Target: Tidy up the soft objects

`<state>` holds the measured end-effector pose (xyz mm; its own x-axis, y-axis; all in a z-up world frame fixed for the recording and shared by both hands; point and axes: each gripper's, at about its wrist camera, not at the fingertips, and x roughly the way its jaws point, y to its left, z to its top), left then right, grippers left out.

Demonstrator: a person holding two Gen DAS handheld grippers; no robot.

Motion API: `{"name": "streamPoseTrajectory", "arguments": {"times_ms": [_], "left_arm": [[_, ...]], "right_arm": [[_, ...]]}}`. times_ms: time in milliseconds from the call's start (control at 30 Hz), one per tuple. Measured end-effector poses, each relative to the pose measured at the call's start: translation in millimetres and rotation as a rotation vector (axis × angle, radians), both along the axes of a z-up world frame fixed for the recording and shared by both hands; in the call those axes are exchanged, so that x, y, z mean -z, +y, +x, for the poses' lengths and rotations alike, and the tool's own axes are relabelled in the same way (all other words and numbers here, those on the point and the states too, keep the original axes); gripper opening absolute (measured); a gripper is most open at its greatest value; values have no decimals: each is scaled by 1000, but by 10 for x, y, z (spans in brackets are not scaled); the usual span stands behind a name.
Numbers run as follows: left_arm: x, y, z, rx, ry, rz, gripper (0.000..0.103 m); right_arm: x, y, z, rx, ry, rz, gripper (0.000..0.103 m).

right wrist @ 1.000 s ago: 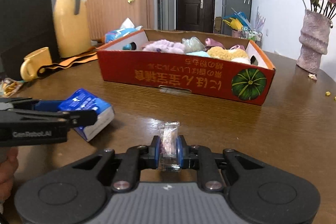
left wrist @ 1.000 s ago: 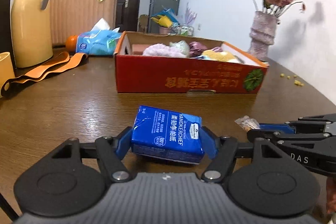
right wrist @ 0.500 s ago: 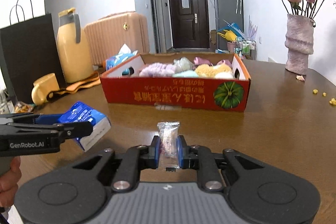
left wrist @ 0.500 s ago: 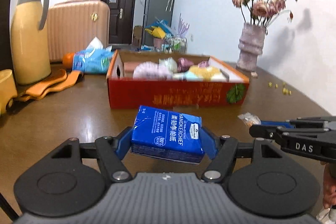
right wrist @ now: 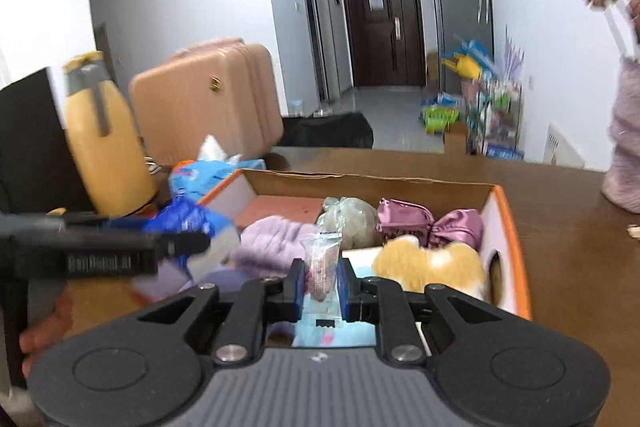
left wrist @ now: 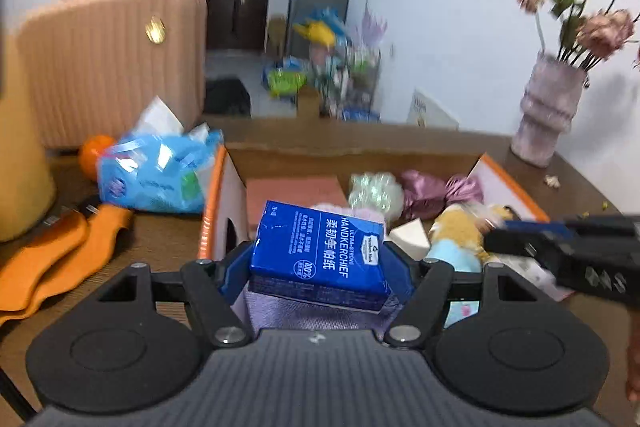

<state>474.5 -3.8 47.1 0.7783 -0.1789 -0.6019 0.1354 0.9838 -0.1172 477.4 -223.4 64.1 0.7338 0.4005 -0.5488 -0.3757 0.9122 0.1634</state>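
Observation:
My left gripper (left wrist: 320,263) is shut on a blue handkerchief tissue pack (left wrist: 320,251), held over the left part of the orange cardboard box (left wrist: 210,211). The right gripper (right wrist: 319,277) is shut on a small clear wrapped packet (right wrist: 321,259), held above the middle of that same box (right wrist: 516,239). Inside lie a lilac fluffy item (right wrist: 268,247), a pale mesh ball (right wrist: 350,217), a mauve satin piece (right wrist: 428,223) and a yellow plush (right wrist: 432,265). Each gripper shows at the edge of the other's view, blurred.
On the wooden table (right wrist: 568,259) a blue tissue bag (left wrist: 156,171), an orange (left wrist: 90,155), an orange cloth (left wrist: 56,251) and a yellow thermos (right wrist: 102,139) stand left of the box. A pink vase of flowers (left wrist: 548,111) stands right. A peach suitcase (left wrist: 108,67) is behind.
Both grippers have risen and moved forward from the table in front of the box to above its inside, each still gripping its item.

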Motion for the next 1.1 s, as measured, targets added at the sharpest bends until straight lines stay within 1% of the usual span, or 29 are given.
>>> {"name": "streamPoseTrajectory", "arguments": {"times_ms": [67, 100, 133, 200, 233, 267, 300, 333, 367, 500, 667, 733, 800, 867, 933, 1000, 1033, 1100], "left_arm": [[85, -8, 79, 30, 65, -34, 71], [128, -27, 94, 70, 82, -59, 74], [161, -59, 95, 108, 87, -69, 79], [219, -97, 68, 170, 63, -62, 86], [237, -100, 60, 188, 54, -55, 87], [252, -100, 59, 209, 55, -50, 87], [262, -90, 59, 226, 62, -55, 88], [262, -66, 69, 235, 63, -64, 89], [239, -63, 74, 230, 60, -67, 89], [125, 69, 113, 161, 25, -87, 89], [-172, 252, -7, 93, -35, -79, 89], [-315, 328, -135, 63, -71, -70, 91], [-473, 411, -312, 49, -108, -58, 93], [-613, 479, -499, 37, -152, -44, 95], [-744, 541, -713, 4, -203, -25, 97], [-839, 571, -924, -32, -254, -7, 99], [-872, 568, -1035, -50, -291, 5, 101], [-896, 530, -1250, -93, -382, 39, 103]], "right_arm": [[82, 66, 234, 0, 30, 12, 16], [122, 102, 331, 1, 39, 9, 17], [165, 135, 426, 4, 48, 7, 18], [255, 164, 521, 16, 66, 20, 22], [291, 167, 572, 13, 77, 35, 24], [323, 155, 601, 10, 85, 55, 30], [349, 143, 625, 15, 90, 69, 41], [360, 118, 635, 27, 90, 80, 45], [362, 84, 633, 40, 87, 87, 48], [267, -29, 605, 76, 77, 108, 48], [1, -142, 407, 98, 27, 76, 48], [-145, -206, 269, 109, -5, 56, 51], [-309, -299, 84, 126, -40, 42, 59], [-467, -393, -124, 141, -73, 31, 63], [-620, -484, -363, 164, -114, 12, 70], [-727, -542, -602, 188, -162, -17, 84], [-758, -554, -728, 198, -196, -35, 88], [-777, -549, -1000, 221, -290, -75, 99]]}}
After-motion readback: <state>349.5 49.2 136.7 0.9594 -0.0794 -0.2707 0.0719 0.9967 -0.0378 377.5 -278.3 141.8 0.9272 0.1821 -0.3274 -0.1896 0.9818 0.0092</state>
